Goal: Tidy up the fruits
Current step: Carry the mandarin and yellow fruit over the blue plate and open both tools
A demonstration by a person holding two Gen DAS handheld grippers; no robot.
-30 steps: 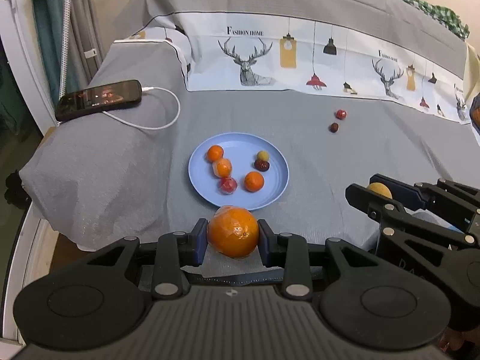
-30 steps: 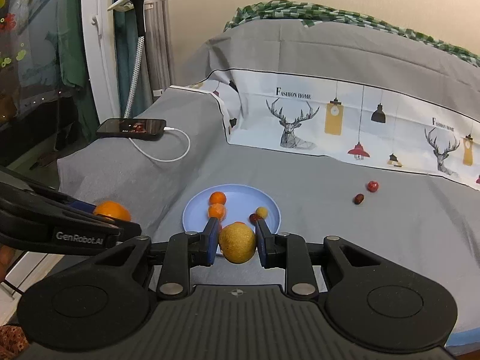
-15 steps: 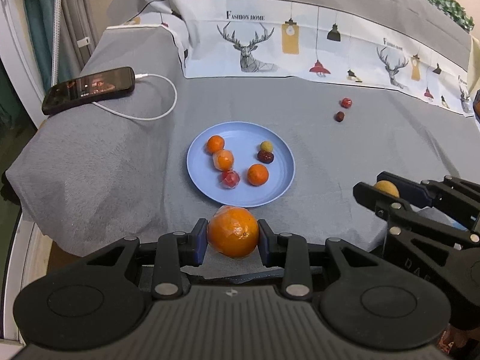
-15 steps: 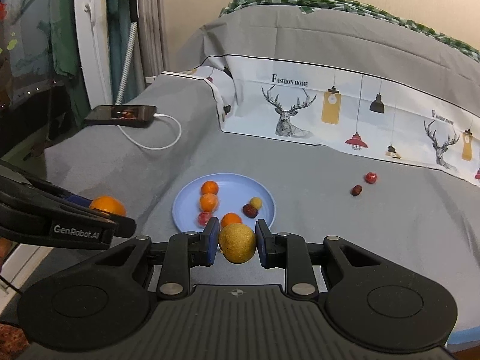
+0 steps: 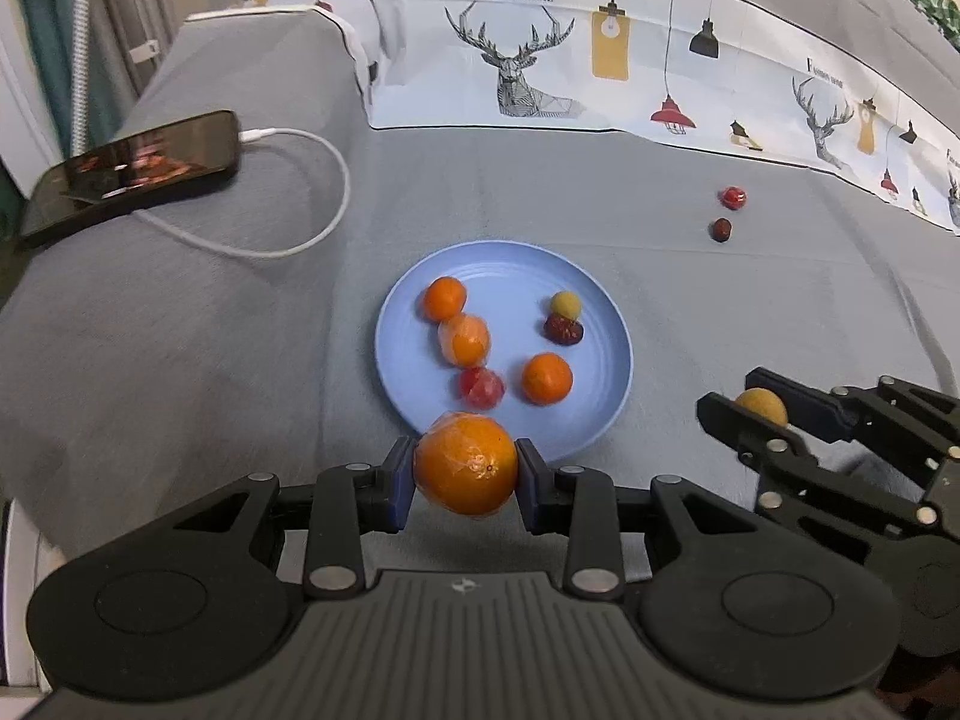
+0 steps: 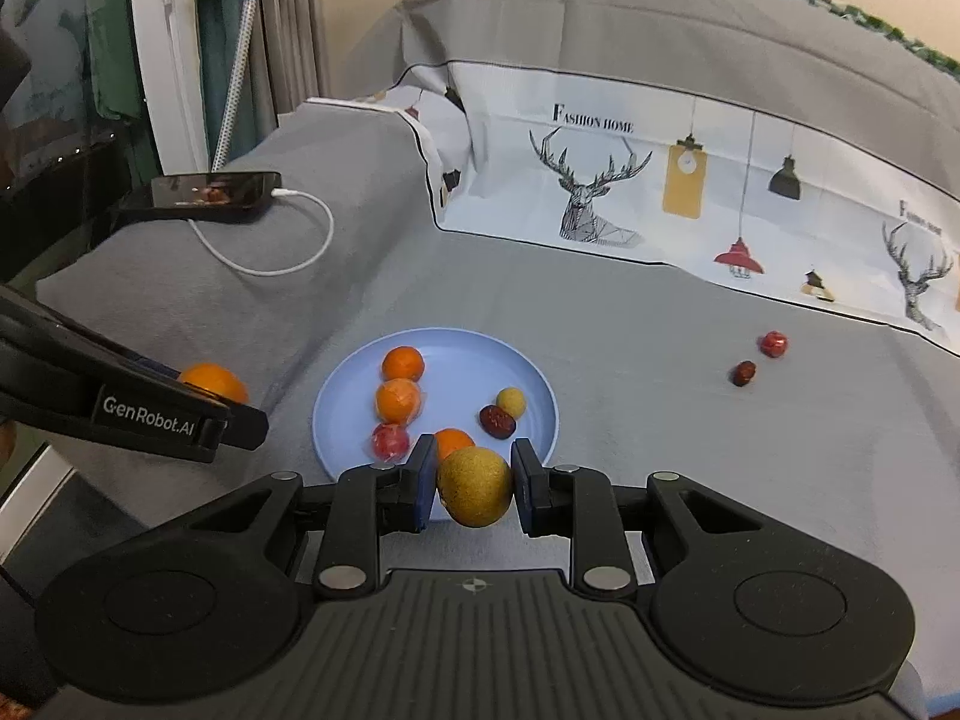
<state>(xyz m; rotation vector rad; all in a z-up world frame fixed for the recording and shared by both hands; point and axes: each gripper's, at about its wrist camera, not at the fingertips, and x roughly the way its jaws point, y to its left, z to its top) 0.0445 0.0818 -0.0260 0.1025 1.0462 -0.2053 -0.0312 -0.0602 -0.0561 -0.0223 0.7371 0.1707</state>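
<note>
A blue plate (image 5: pixel 588 276) lies on the grey bed cover and holds several small fruits: oranges, a red one, a dark date and a yellow one. My left gripper (image 5: pixel 465 463) is shut on a large orange (image 5: pixel 465 462) just above the plate's near rim. My right gripper (image 6: pixel 474 486) is shut on a yellow-brown fruit (image 6: pixel 475 486) over the near edge of the plate (image 6: pixel 540 384). In the left wrist view the right gripper (image 5: pixel 757 407) shows to the right of the plate. A red fruit (image 5: pixel 732 197) and a dark date (image 5: pixel 720 230) lie loose on the cover beyond the plate.
A phone (image 5: pixel 132 171) with a white charging cable (image 5: pixel 312 234) lies at the far left of the bed. A deer-print sheet (image 5: pixel 600 60) runs along the back. The bed's edge drops off at the left, by a white frame (image 6: pixel 162 60).
Both grippers have moved forward toward the plate with their fruits still held. The plate now appears closer and larger in both views.
</note>
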